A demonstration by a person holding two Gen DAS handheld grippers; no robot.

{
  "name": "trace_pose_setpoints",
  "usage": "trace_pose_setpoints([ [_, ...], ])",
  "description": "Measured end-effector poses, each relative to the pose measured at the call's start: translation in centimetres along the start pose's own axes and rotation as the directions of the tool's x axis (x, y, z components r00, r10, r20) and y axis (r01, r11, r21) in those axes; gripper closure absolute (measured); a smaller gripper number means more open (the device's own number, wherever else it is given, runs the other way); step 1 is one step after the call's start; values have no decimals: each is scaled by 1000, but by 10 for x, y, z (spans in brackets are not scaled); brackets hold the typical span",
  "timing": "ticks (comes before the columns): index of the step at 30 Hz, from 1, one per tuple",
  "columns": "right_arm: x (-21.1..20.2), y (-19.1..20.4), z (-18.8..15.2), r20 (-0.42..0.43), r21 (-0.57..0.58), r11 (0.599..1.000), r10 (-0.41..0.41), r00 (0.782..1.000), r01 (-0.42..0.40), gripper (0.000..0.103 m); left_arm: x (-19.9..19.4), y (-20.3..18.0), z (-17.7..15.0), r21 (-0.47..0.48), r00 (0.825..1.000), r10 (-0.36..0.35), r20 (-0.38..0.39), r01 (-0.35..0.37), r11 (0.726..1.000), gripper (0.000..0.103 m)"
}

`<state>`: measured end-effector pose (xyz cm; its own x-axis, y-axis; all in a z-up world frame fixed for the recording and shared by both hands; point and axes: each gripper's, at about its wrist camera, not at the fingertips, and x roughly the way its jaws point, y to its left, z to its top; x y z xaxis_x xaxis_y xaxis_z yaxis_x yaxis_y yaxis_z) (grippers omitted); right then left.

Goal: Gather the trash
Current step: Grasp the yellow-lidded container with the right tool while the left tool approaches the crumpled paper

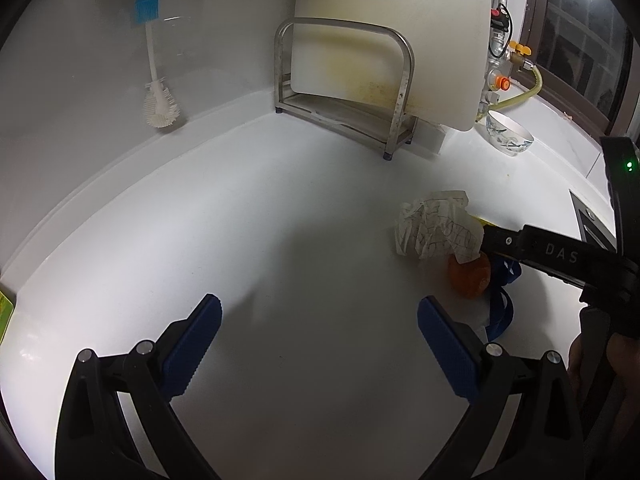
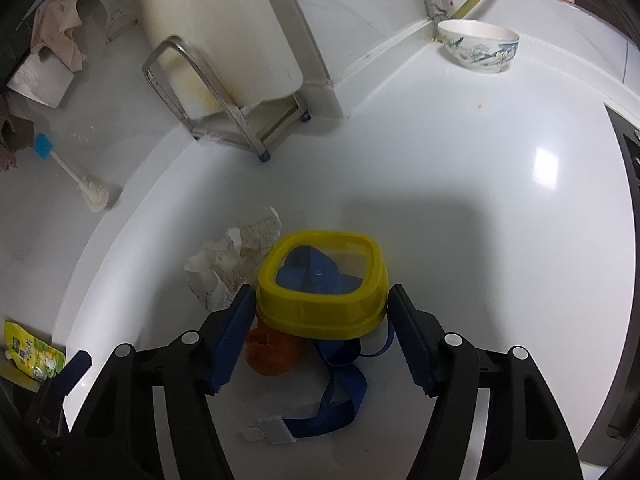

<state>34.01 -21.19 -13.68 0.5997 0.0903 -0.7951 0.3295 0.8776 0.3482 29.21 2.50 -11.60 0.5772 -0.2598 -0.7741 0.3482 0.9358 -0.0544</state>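
Note:
My right gripper (image 2: 322, 320) is shut on a yellow-rimmed container (image 2: 323, 284) and holds it above the white counter. Below it lie a crumpled printed paper (image 2: 224, 264), an orange peel (image 2: 270, 354) and a blue strap (image 2: 340, 396) with a white clip. In the left wrist view my left gripper (image 1: 320, 316) is open and empty over bare counter. The paper (image 1: 436, 228), the peel (image 1: 470, 278) and the strap (image 1: 502, 304) lie to its right, partly behind the right gripper's black body (image 1: 560, 256).
A steel rack (image 1: 344, 88) holds a white cutting board (image 1: 396, 32) at the back wall. A patterned bowl (image 2: 478, 46) stands at the back right by a gas valve and hose. A white brush (image 1: 158, 92) leans on the wall. A green sachet (image 2: 34, 354) lies at the left edge.

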Motion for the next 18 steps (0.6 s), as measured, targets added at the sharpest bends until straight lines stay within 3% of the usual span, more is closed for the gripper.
trace_pose_setpoints([
  [18, -42, -14, 5, 113, 6, 999, 35, 993, -36, 39, -3, -13, 9, 16, 999, -22, 23, 22, 1000, 6],
])
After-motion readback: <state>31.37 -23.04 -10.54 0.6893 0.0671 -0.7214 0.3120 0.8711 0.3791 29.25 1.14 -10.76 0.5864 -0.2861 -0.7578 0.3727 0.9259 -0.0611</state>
